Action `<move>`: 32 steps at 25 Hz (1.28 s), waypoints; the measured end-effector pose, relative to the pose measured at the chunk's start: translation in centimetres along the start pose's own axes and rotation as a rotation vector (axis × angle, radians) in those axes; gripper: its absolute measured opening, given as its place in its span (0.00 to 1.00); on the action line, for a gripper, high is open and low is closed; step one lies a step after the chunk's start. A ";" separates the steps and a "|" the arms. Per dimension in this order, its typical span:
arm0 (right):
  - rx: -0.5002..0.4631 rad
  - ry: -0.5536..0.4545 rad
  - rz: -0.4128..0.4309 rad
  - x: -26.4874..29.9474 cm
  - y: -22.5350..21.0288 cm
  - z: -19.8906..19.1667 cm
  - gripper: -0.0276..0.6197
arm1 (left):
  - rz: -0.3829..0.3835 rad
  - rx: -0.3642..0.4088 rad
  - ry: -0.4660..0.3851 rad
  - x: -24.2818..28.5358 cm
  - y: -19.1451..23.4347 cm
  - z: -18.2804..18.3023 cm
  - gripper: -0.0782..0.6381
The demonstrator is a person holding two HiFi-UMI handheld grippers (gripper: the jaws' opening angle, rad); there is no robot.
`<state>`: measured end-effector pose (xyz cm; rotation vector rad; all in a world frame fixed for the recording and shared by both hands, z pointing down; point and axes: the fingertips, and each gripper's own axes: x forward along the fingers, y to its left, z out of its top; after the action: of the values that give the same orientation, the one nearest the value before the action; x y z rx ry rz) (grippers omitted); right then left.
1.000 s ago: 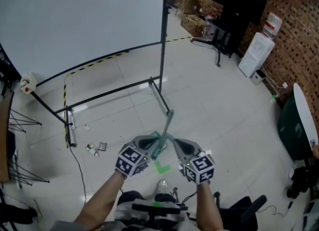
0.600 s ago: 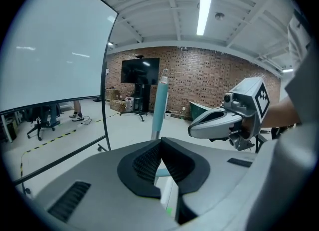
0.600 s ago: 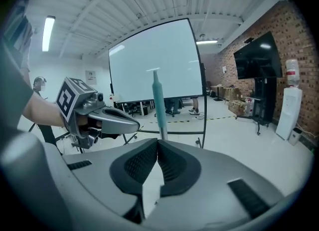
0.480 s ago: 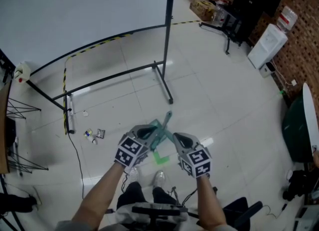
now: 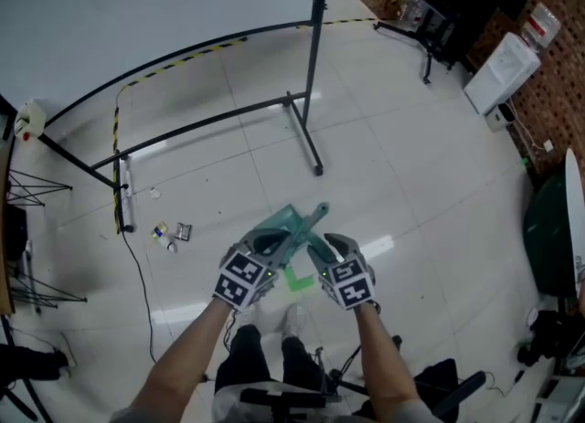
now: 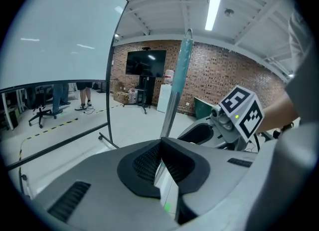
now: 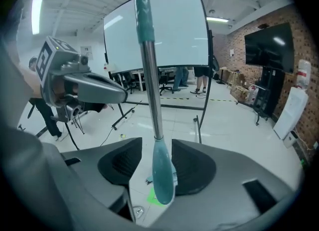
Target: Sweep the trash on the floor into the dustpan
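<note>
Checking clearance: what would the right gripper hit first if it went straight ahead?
Probably the teal-ended handle, which stands between the right gripper's opening jaws. The floor lies beyond it.

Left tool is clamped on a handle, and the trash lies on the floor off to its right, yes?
No. The trash lies on the floor off to its left, near the foot of the screen stand, as the head view shows. The left tool is clamped on the handle, as you said.
</note>
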<state>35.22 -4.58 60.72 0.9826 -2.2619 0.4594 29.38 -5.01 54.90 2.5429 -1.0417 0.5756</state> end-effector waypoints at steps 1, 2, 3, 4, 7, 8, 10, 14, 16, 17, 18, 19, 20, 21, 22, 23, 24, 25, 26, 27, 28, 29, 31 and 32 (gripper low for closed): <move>-0.009 0.025 0.003 0.9 0.0 -0.5 0.34 | -0.002 -0.003 0.003 0.0 0.1 -0.3 0.11; -0.018 0.049 0.005 1.7 0.0 -1.0 0.34 | -0.003 -0.006 0.004 0.1 0.2 -0.6 0.11; -0.027 0.070 0.006 2.4 -0.2 -1.5 0.34 | -0.005 -0.011 0.006 0.1 0.2 -0.9 0.11; -0.037 0.087 0.004 3.1 -0.4 -1.9 0.34 | -0.007 -0.015 0.009 0.1 0.3 -1.2 0.11; -0.054 0.123 0.003 4.8 -0.8 -2.8 0.34 | -0.017 -0.022 0.020 0.2 0.4 -2.1 0.11; -0.057 0.137 0.004 5.2 -0.9 -3.2 0.34 | -0.021 -0.022 0.025 0.1 0.4 -2.4 0.11; -0.070 0.165 0.010 5.9 -0.9 -3.8 0.34 | -0.026 -0.025 0.030 0.1 0.4 -2.7 0.11; -0.090 0.203 0.016 7.0 -0.9 -4.8 0.34 | -0.034 -0.026 0.039 0.3 0.3 -3.1 0.11; -0.099 0.196 0.013 7.3 -0.9 -4.8 0.27 | -0.039 -0.018 0.048 0.6 0.2 -3.3 0.11; -0.110 0.190 0.008 7.4 -0.9 -4.8 0.22 | -0.041 -0.013 0.052 0.7 0.2 -3.4 0.11; -0.121 0.186 0.005 7.4 -1.0 -4.8 0.21 | -0.042 -0.009 0.054 0.9 0.2 -3.4 0.11; -0.129 0.184 0.004 7.5 -1.0 -4.8 0.20 | -0.041 -0.006 0.055 1.0 0.3 -3.4 0.11; -0.132 0.183 0.006 7.6 -1.0 -4.7 0.20 | -0.040 -0.004 0.055 1.2 0.4 -3.3 0.11; -0.130 0.183 0.011 7.6 -1.0 -4.7 0.20 | -0.039 -0.003 0.054 1.3 0.5 -3.2 0.11; -0.126 0.182 0.017 7.6 -0.9 -4.7 0.20 | -0.040 -0.003 0.052 1.6 0.6 -3.1 0.11; -0.123 0.182 0.023 7.5 -0.8 -4.7 0.20 | -0.043 -0.002 0.051 1.9 0.6 -2.9 0.11; -0.121 0.181 0.028 7.4 -0.7 -4.8 0.20 | -0.050 0.001 0.050 2.3 0.5 -2.7 0.11; -0.121 0.181 0.032 7.3 -0.7 -4.9 0.20 | -0.061 0.007 0.050 2.7 0.3 -2.5 0.11; -0.122 0.181 0.036 7.2 -0.6 -5.0 0.20 | -0.074 0.016 0.050 3.2 0.0 -2.3 0.11; -0.122 0.180 0.039 7.2 -0.6 -5.0 0.20 | -0.089 0.027 0.051 3.7 -0.2 -2.0 0.12; -0.122 0.179 0.043 7.1 -0.5 -5.0 0.20 | -0.106 0.039 0.051 4.1 -0.5 -1.9 0.13; -0.122 0.179 0.046 7.2 -0.4 -5.1 0.20 | -0.124 0.050 0.052 4.4 -0.9 -1.7 0.18; -0.127 0.176 0.051 7.1 -0.3 -5.1 0.20 | -0.151 0.069 0.047 4.8 -1.5 -1.4 0.22; -0.131 0.172 0.053 7.1 -0.2 -5.1 0.20 | -0.162 0.077 0.041 5.0 -1.8 -1.1 0.23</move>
<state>33.67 -5.79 69.21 0.7883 -2.1379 0.3973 33.61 -6.23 57.96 2.6390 -0.8050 0.6307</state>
